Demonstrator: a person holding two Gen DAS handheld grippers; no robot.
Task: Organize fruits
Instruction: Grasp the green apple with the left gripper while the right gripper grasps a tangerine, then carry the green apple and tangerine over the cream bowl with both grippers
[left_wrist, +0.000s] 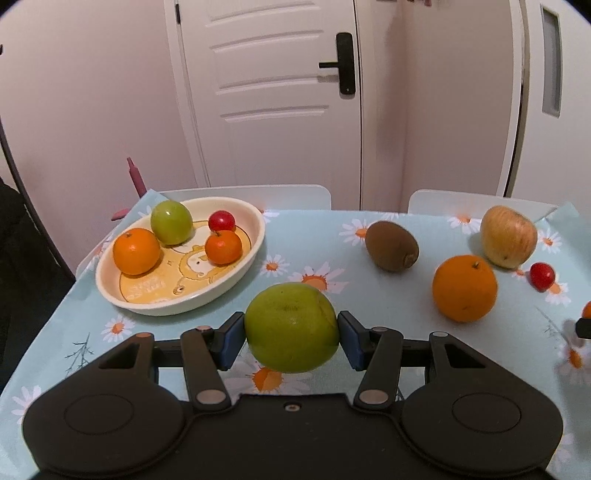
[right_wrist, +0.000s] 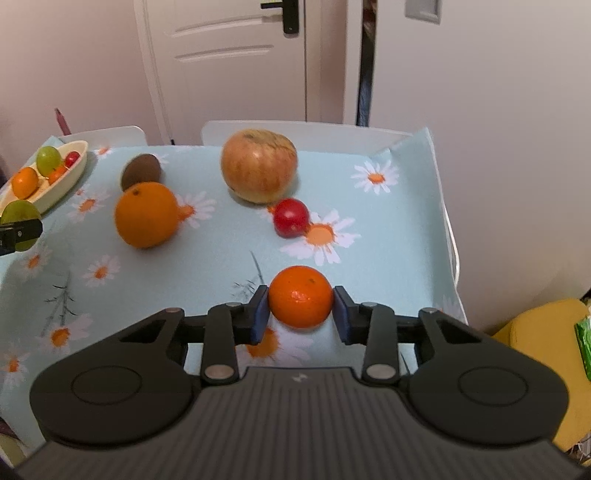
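Between left gripper (left_wrist: 291, 334) fingers: green apple (left_wrist: 291, 328), clamped; dish (left_wrist: 236, 284) ahead-left, near. Right gripper (right_wrist: 301, 308) fingers: grasping mandarin (right_wrist: 300, 297); dish far left.

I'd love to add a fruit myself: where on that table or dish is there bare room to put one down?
The dish has bare floor at its near half, in front of the orange and tangerine. The cloth between the dish and the kiwi is free too. It is crowded on the right, around the large orange, apple and red fruit.
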